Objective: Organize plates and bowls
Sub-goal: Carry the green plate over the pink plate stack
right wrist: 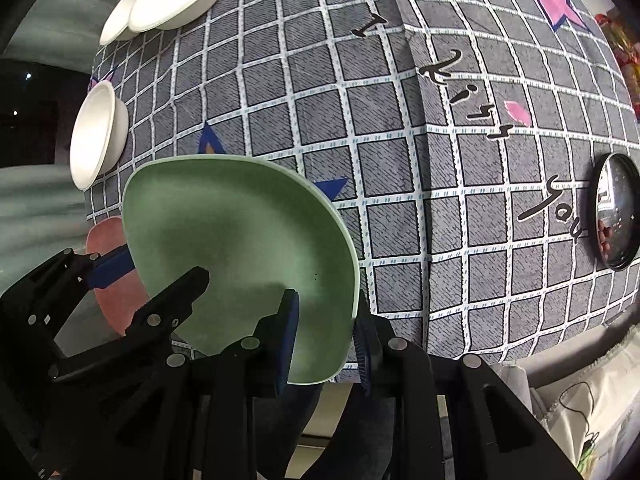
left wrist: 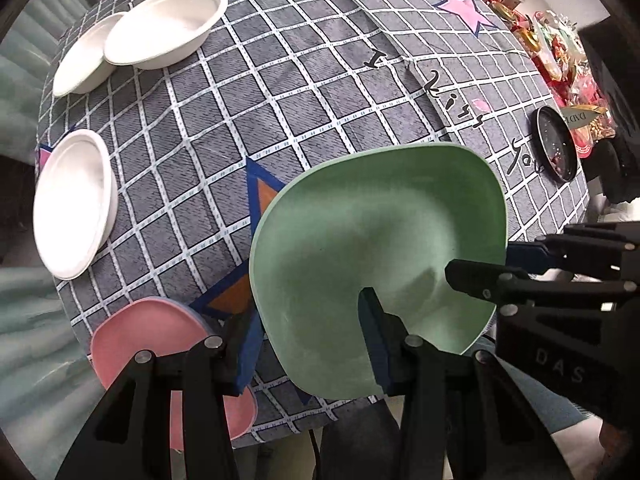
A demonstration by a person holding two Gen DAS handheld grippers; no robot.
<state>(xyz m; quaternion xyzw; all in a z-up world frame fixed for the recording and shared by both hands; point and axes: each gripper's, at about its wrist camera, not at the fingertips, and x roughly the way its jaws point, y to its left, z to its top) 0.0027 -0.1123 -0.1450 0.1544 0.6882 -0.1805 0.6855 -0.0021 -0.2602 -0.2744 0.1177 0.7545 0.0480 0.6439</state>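
- My left gripper (left wrist: 308,344) stands with its fingers apart: one blue pad lies inside the green bowl (left wrist: 372,264), the other well off to the side above the pink plate (left wrist: 160,352), so nothing is clamped between them.
- My right gripper (right wrist: 326,336) is narrowed onto the green bowl's rim, one pad inside the bowl and one outside its wall, and holds it tilted at the near edge of the bench (left wrist: 304,92).
- In the left wrist view my right gripper reaches in from the right and meets the bowl at its right rim.
- The pink plate lies at the near-left corner of the bench, just beside the green bowl and partly hidden by my left fingers.
- A white bowl (left wrist: 76,204) rests at the left edge, well apart from the green one.
- Two more white bowls (left wrist: 164,28) sit at the far left, overlapping.
- A black dish (right wrist: 616,212) lies at the right edge of the grey checked cloth (right wrist: 400,160).
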